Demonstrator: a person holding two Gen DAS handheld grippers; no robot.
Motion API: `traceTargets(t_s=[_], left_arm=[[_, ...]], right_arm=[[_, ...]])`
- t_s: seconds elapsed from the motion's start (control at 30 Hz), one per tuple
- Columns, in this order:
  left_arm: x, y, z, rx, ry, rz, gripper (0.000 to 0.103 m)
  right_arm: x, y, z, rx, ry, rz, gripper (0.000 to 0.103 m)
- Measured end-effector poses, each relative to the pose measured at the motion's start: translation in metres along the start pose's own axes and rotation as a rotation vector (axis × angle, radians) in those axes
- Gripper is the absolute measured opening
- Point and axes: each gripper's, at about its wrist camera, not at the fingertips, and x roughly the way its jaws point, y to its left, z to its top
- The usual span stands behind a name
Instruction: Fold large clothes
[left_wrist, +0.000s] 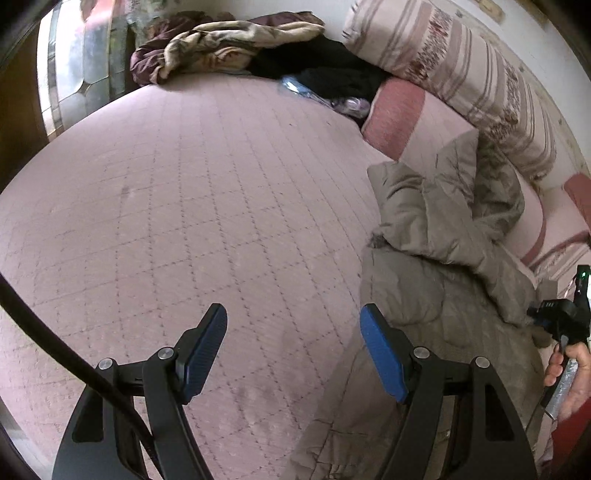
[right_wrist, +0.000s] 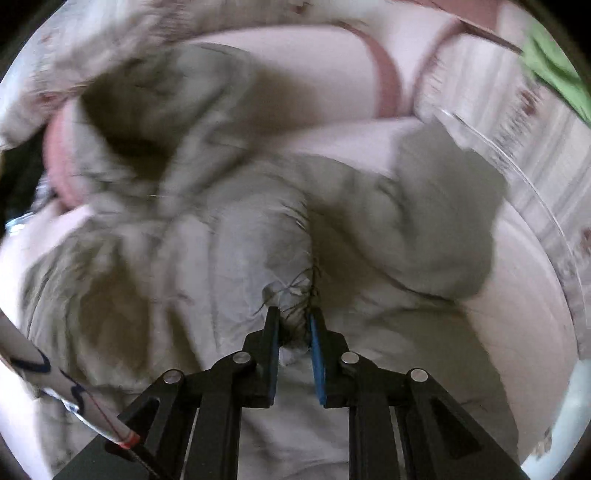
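Now grey jacket (right_wrist: 229, 229) fabric sits pinched between right fingers (right_wrist: 314, 343).

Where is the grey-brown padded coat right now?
The padded coat lies crumpled on the pink quilted bedspread, right of the left wrist view, against the pink-banded pillows.

I am in a home bedroom, above a wide bed under a pink quilted cover (left_wrist: 177, 206), with a long striped bolster pillow (left_wrist: 454, 74), a crumpled beige-and-maroon blanket (left_wrist: 221, 44) and a frosted glass door panel (left_wrist: 77, 70) beyond.
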Motion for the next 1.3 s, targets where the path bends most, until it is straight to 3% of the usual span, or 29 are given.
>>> traceTargets(t_s=[0.13, 0.23, 0.3, 0.33, 0.57, 0.7, 0.87, 0.93, 1.0, 1.17, 1.3], left_arm=[[0.008, -0.011, -0.006, 0.037, 0.025, 0.012, 0.073], [0.014, -0.017, -0.01, 0.066, 0.045, 0.033, 0.074], [0.018, -0.019, -0.014, 0.079, 0.063, 0.039, 0.074], [0.02, -0.02, -0.015, 0.084, 0.073, 0.042, 0.074], [0.018, -0.033, -0.028, 0.131, 0.058, 0.103, 0.074], [0.0, -0.038, -0.043, 0.124, 0.02, 0.102, 0.074], [-0.028, -0.054, -0.072, 0.196, -0.024, 0.125, 0.074], [-0.047, -0.064, -0.078, 0.2, -0.046, 0.105, 0.074], [-0.062, -0.076, -0.081, 0.204, -0.057, 0.077, 0.074], [-0.084, -0.111, -0.085, 0.231, -0.052, 0.027, 0.074], [-0.087, -0.129, -0.086, 0.184, 0.005, 0.008, 0.074]], right_arm=[[0.025, -0.036, -0.005, 0.091, 0.046, 0.004, 0.02], [0.026, -0.054, -0.006, 0.167, 0.05, 0.039, 0.031], [0.018, -0.061, -0.008, 0.167, 0.042, 0.041, 0.046], [0.013, -0.064, -0.01, 0.158, 0.035, 0.043, 0.049], [-0.037, -0.115, -0.052, 0.091, 0.019, 0.123, 0.05], [-0.069, -0.183, -0.076, 0.094, -0.008, 0.127, 0.05], [-0.101, -0.264, -0.083, 0.155, -0.096, 0.084, 0.05], [-0.107, -0.295, -0.084, 0.207, -0.123, 0.094, 0.058], [-0.103, -0.317, -0.08, 0.259, -0.129, 0.127, 0.065], [-0.056, -0.346, -0.069, 0.382, -0.09, 0.204, 0.065], [-0.01, -0.352, -0.047, 0.469, -0.052, 0.271, 0.064]])
